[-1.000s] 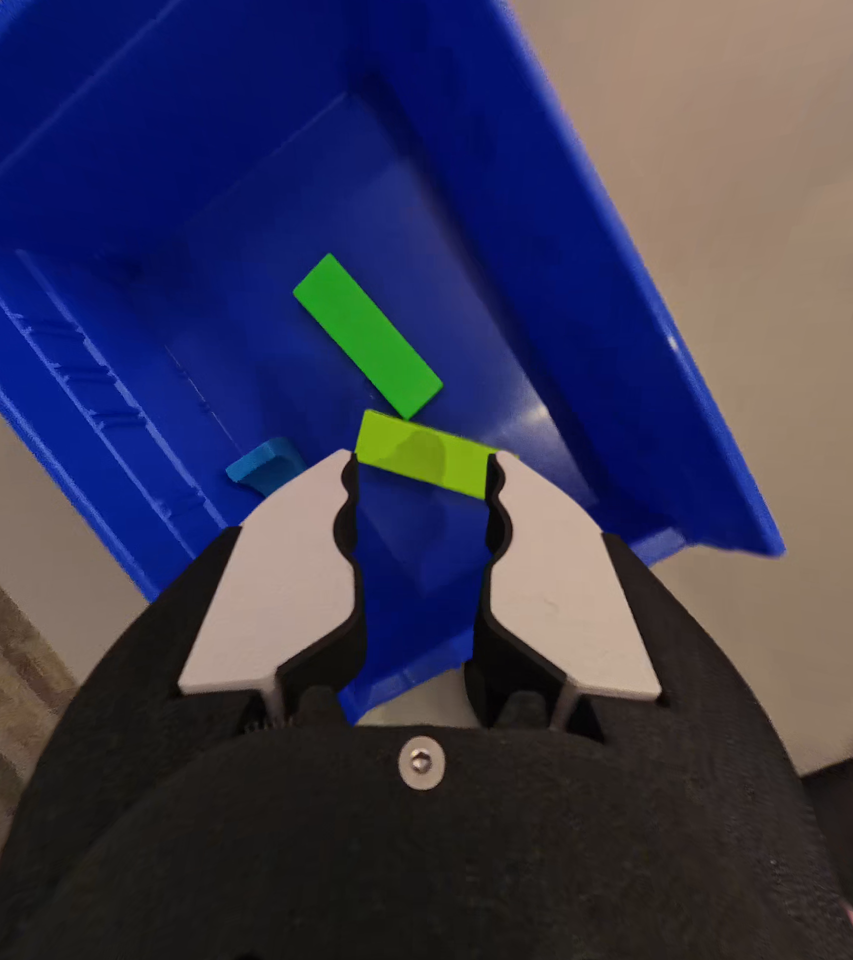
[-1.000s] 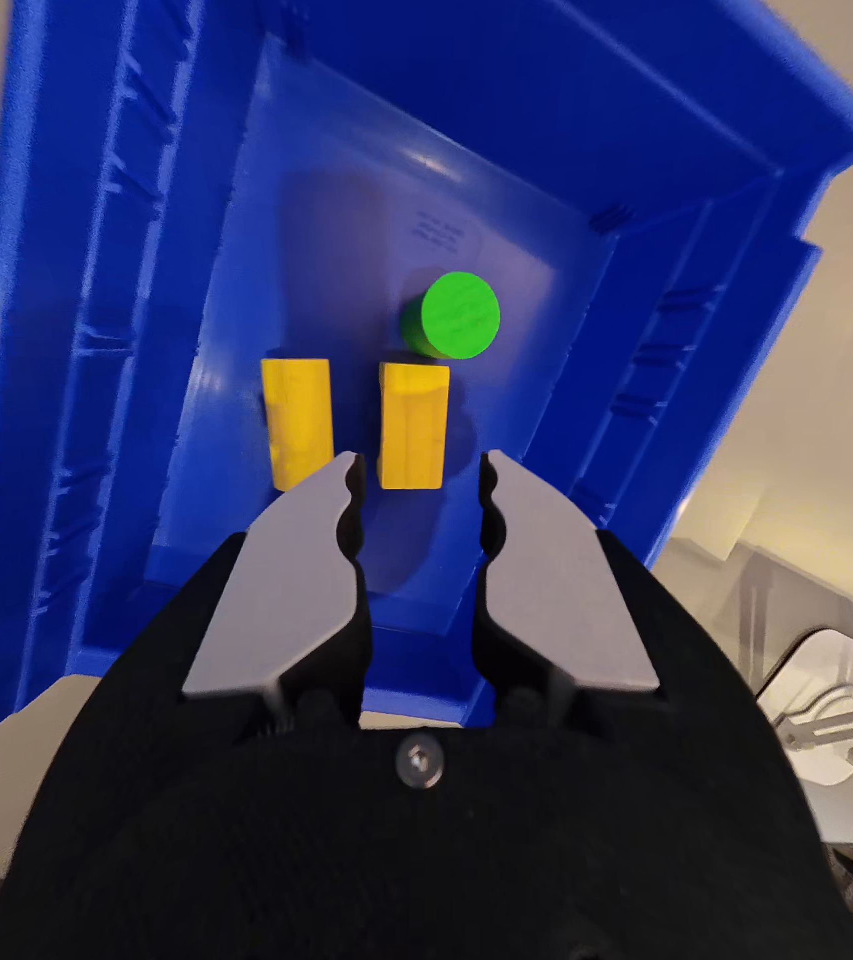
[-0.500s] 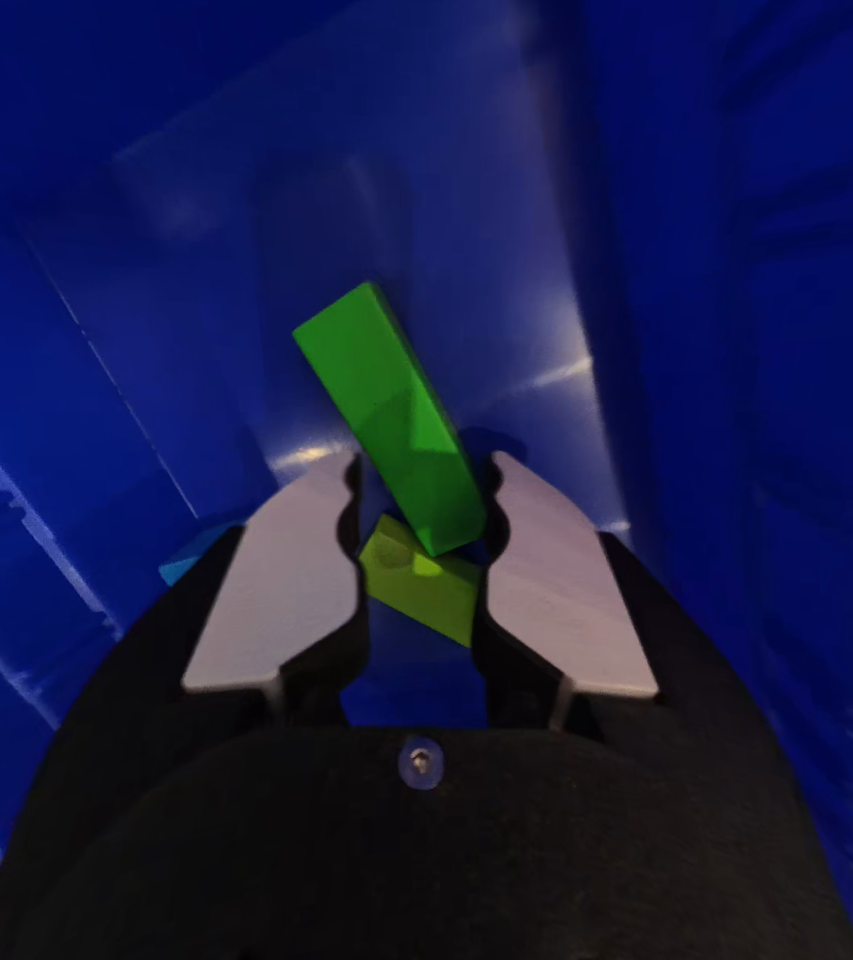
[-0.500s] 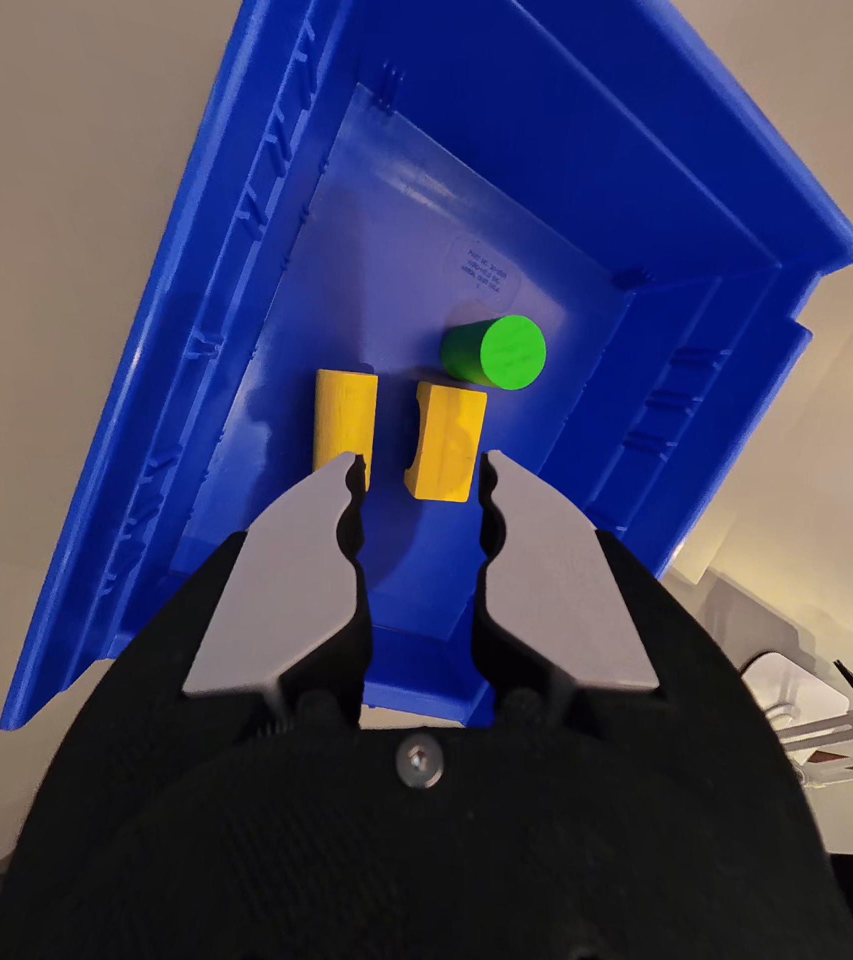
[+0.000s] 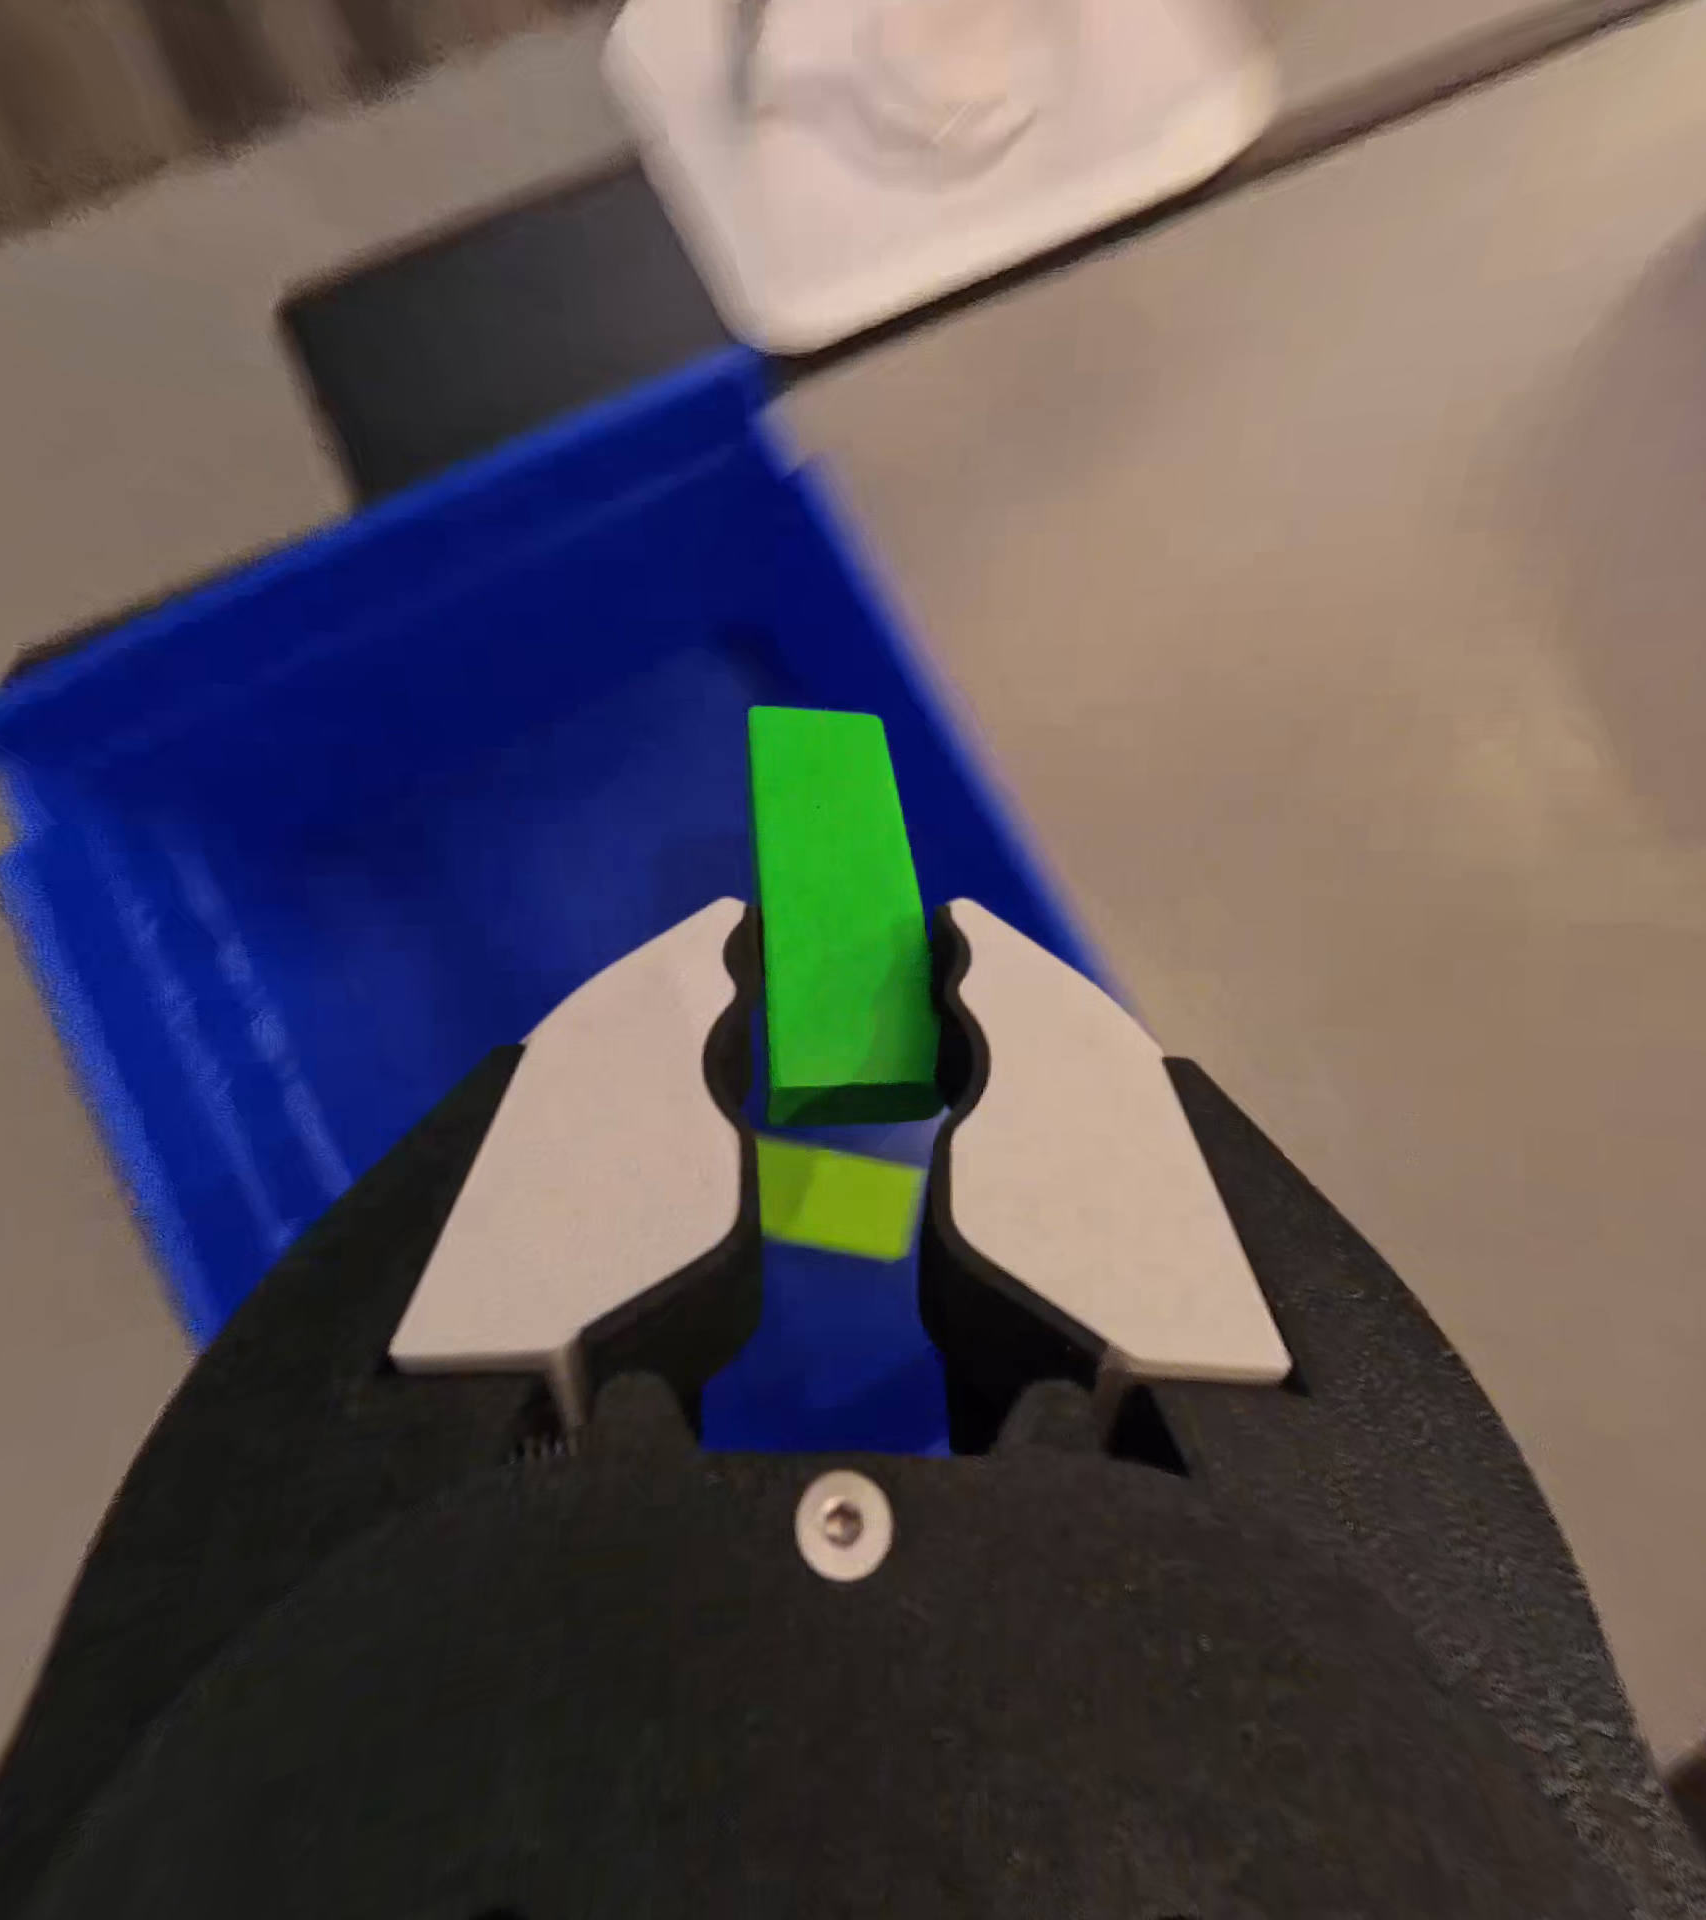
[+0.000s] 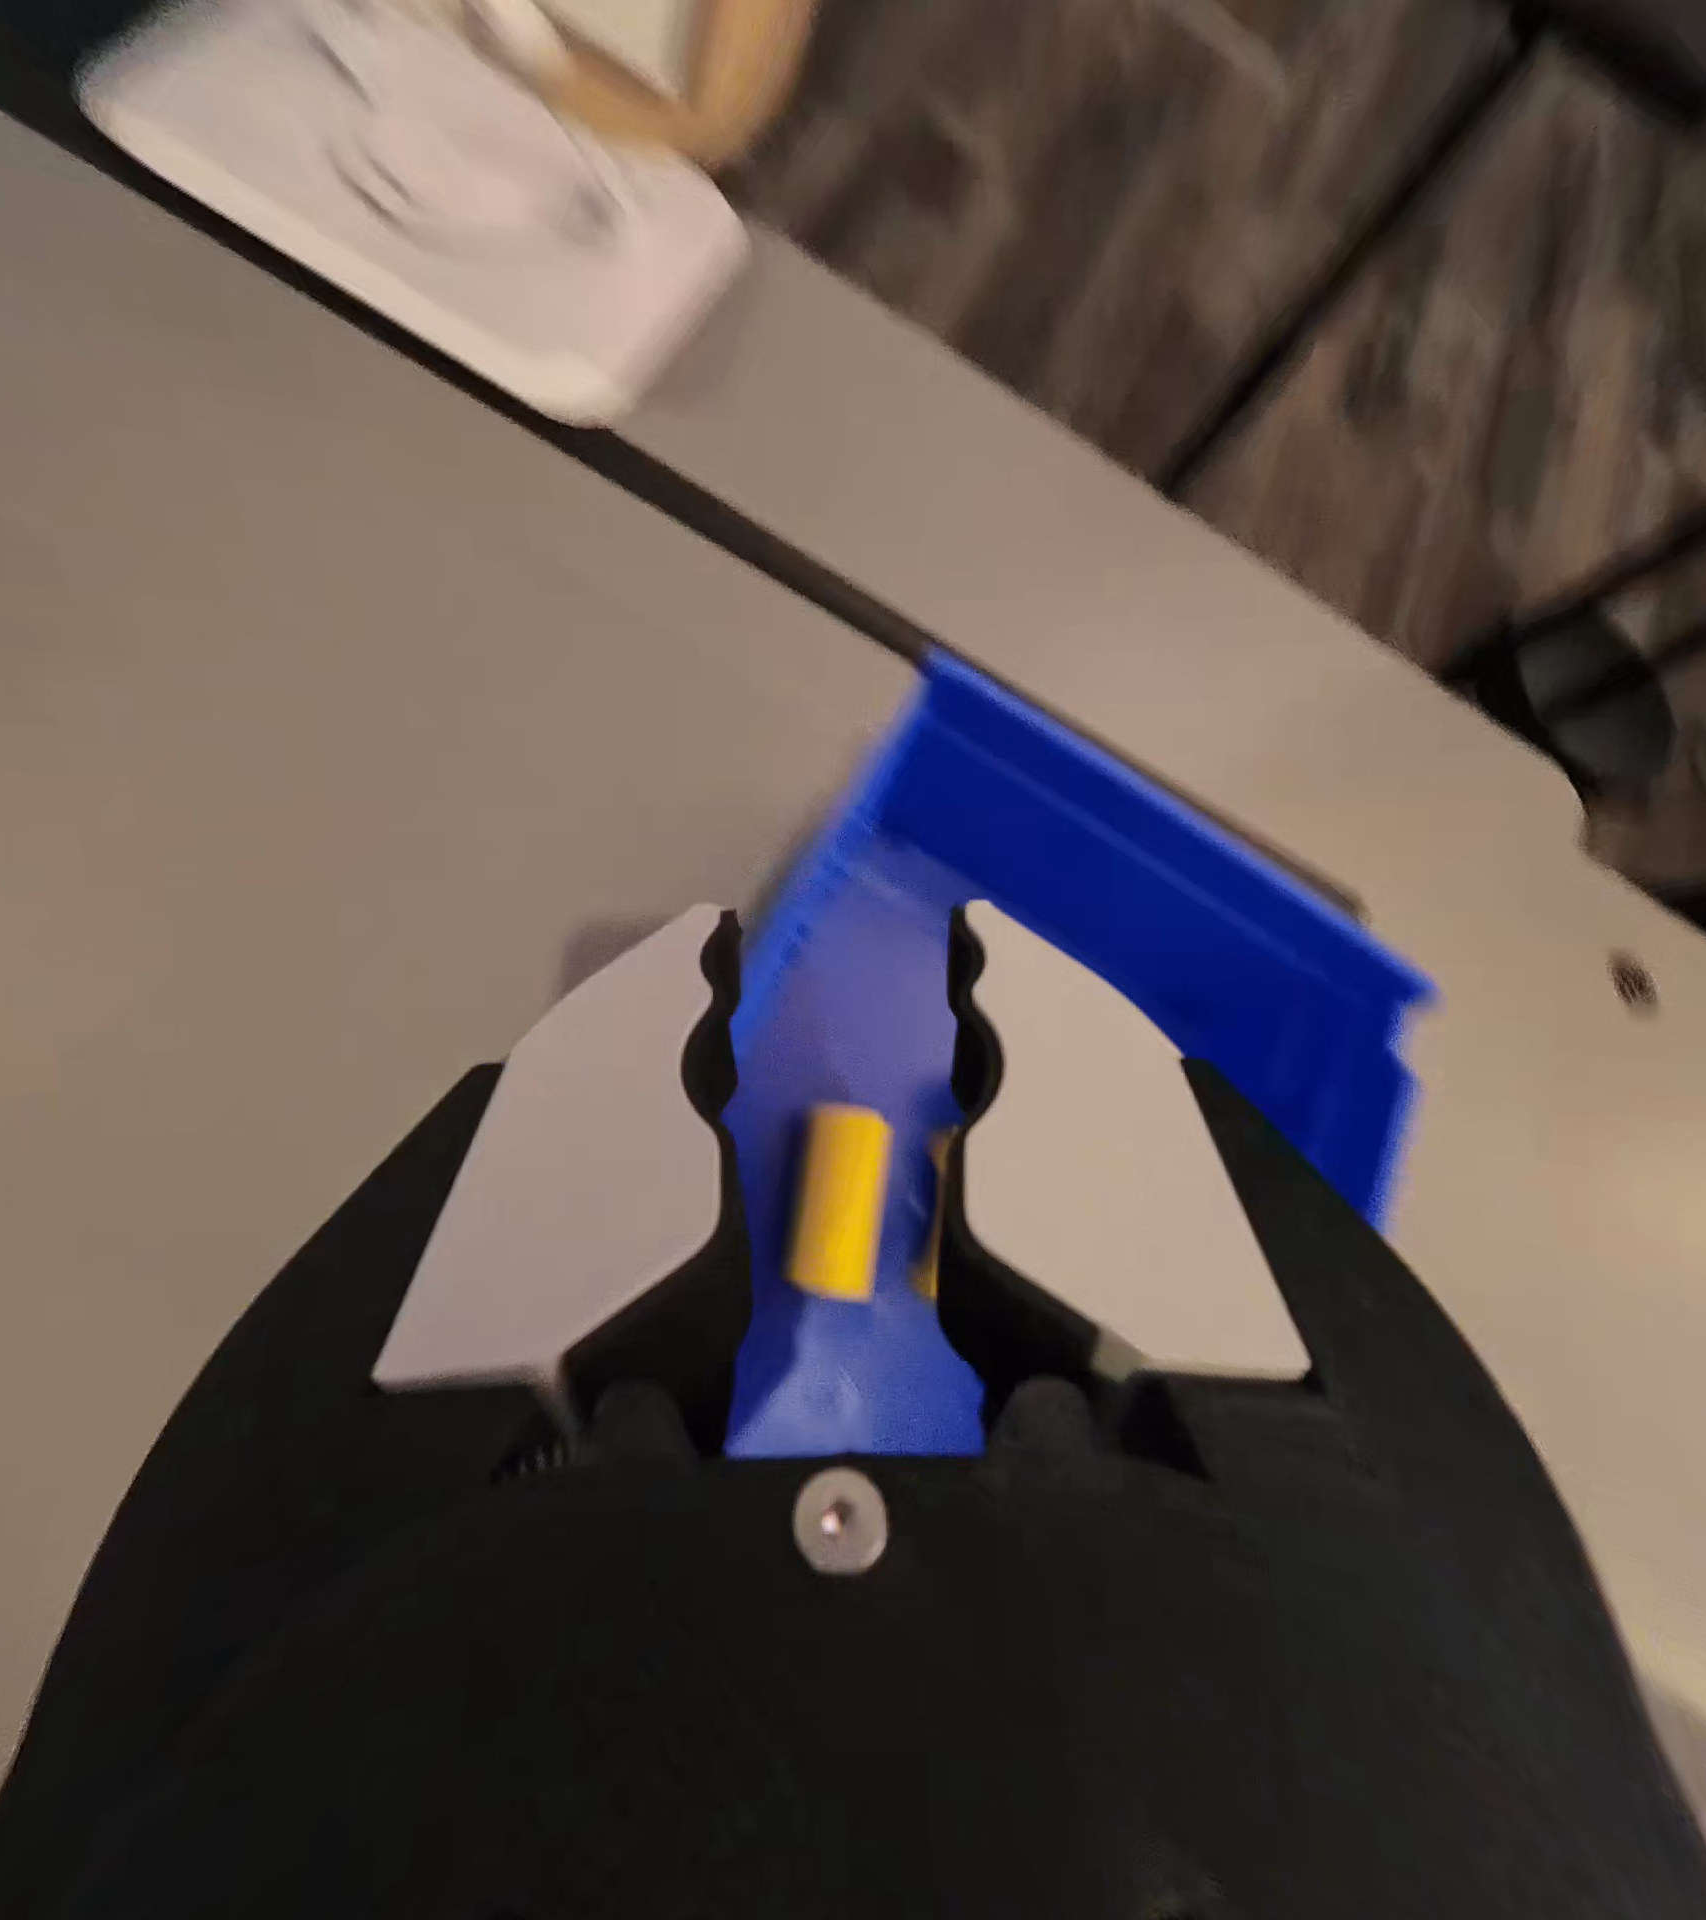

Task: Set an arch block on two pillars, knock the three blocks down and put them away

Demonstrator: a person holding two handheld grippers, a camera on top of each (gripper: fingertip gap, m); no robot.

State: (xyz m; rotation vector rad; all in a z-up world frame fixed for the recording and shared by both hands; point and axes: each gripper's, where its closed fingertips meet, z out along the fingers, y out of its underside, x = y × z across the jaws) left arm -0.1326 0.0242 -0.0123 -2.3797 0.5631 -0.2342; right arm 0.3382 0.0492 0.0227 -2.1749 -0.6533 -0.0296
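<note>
My left gripper point(image 5: 844, 914) is shut on a long bright green block point(image 5: 833, 883) and holds it above a blue bin point(image 5: 392, 831); the block points forward past the fingertips. A lime green block point(image 5: 838, 1200) lies in that bin, seen below between the fingers. My right gripper point(image 6: 844, 920) is open and empty, above another blue bin point(image 6: 1140, 894). A yellow block point(image 6: 836, 1200) lies on that bin's floor between my fingers, and a sliver of a second yellow block point(image 6: 935, 1216) shows beside the right finger. Both views are blurred.
A white device point(image 5: 932, 135) stands at the table's far edge; the right wrist view shows it too point(image 6: 433, 197). A dark rectangular thing point(image 5: 485, 343) lies behind the left bin. The grey table point(image 5: 1348, 727) stretches to the right. Dark floor point(image 6: 1348, 260) lies beyond the table edge. About 50 cm separates my left fingertips from my right. My right tips are about 55 cm from the dark rectangular thing point(image 5: 485, 343), my left tips only 30 cm.
My left gripper has closed on the bright green block and lifted it out of the bin, tilting up. My right gripper has pulled back and tilted up, still open and empty.
</note>
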